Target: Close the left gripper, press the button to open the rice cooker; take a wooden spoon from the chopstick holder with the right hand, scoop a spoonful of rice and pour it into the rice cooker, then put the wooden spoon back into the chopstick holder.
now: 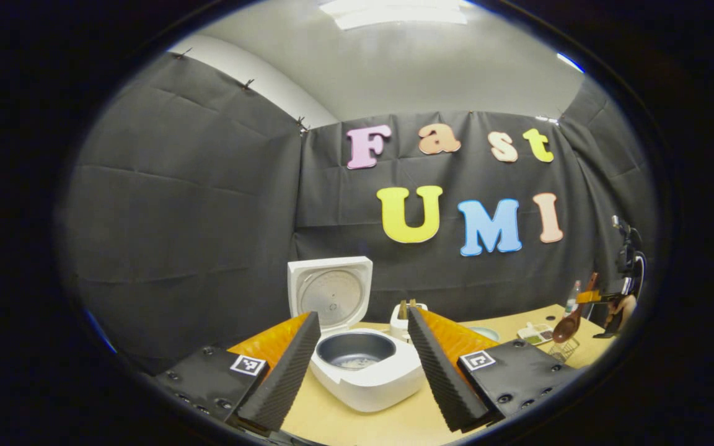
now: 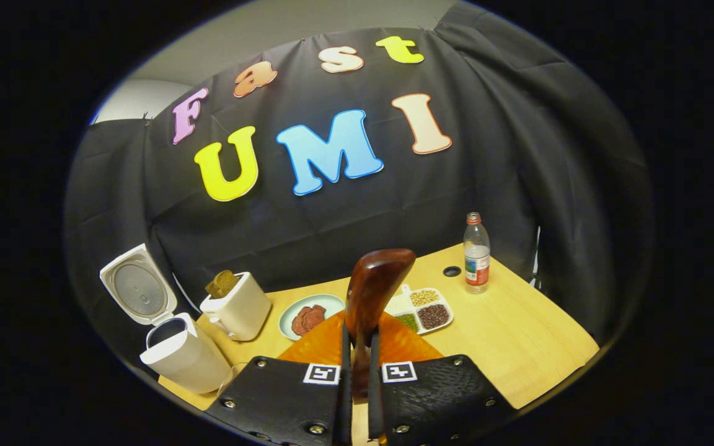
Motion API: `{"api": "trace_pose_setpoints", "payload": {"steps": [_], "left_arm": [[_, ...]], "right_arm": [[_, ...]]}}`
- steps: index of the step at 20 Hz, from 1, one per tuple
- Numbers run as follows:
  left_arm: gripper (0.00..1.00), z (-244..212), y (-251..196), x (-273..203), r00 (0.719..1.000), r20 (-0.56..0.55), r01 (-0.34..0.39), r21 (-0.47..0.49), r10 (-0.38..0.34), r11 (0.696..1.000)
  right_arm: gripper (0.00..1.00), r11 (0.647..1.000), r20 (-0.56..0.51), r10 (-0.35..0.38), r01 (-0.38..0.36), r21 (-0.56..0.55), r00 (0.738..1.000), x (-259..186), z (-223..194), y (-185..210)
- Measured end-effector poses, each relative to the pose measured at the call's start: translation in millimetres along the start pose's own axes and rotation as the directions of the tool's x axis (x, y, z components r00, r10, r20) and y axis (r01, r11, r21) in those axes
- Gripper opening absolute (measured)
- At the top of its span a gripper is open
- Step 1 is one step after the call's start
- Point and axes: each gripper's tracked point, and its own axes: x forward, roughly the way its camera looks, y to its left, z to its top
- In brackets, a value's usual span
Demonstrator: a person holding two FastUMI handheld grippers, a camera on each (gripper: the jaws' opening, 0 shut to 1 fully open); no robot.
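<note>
Wooden spoon (image 2: 370, 291) clamped in right tongs (image 2: 357, 365); rice cooker (image 1: 357, 359) open.

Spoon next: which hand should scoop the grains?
Right. Its tool is shut on the spoon, with the grain tray just ahead. The left tool is open, facing the open cooker.

Bystanders on the bench (image 2: 518, 347)
A water bottle (image 2: 476, 253), a plate (image 2: 310, 314) and a toaster (image 2: 237, 306) are seen.
</note>
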Motion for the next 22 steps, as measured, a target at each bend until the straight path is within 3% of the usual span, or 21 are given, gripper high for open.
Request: {"api": "trace_pose_setpoints", "payload": {"steps": [2,3,7,8,9,10,16,22], "left_arm": [[0.98,-1,7,-2,1.000,0.004,0.002,-0.001,-0.002,1.000],[0.92,0,11,-3,1.000,0.005,0.002,0.002,-0.002,1.000],[0.98,-2,26,-11,1.000,-0.002,-0.001,0.022,0.001,1.000],[0.92,-3,30,-12,1.000,-0.004,-0.004,0.024,0.004,1.000],[0.92,-2,34,-13,1.000,-0.006,-0.007,0.025,0.007,1.000],[0.98,-5,40,-18,1.000,-0.010,-0.009,0.026,0.009,1.000],[0.98,-14,67,-26,0.999,-0.028,-0.040,0.024,0.040,0.999],[0.98,-20,91,-30,0.997,-0.031,-0.064,0.026,0.065,0.998]], "right_arm": [[0.11,0.999,-0.009,0.040,-0.040,0.005,0.999,-2,-9,22],[0.11,0.998,-0.018,0.055,-0.055,0.004,0.998,-2,-15,31],[0.11,0.995,-0.064,0.095,-0.097,-0.013,0.993,2,-43,61],[0.10,0.994,-0.077,0.105,-0.107,-0.017,0.991,4,-51,69],[0.10,0.993,-0.092,0.112,-0.115,-0.023,0.989,6,-61,76],[0.10,0.992,-0.105,0.117,-0.120,-0.029,0.988,8,-69,82],[0.10,0.989,-0.173,0.126,-0.137,-0.056,0.977,23,-117,111],[0.11,0.991,-0.188,0.084,-0.102,-0.089,0.979,36,-143,119]]}}
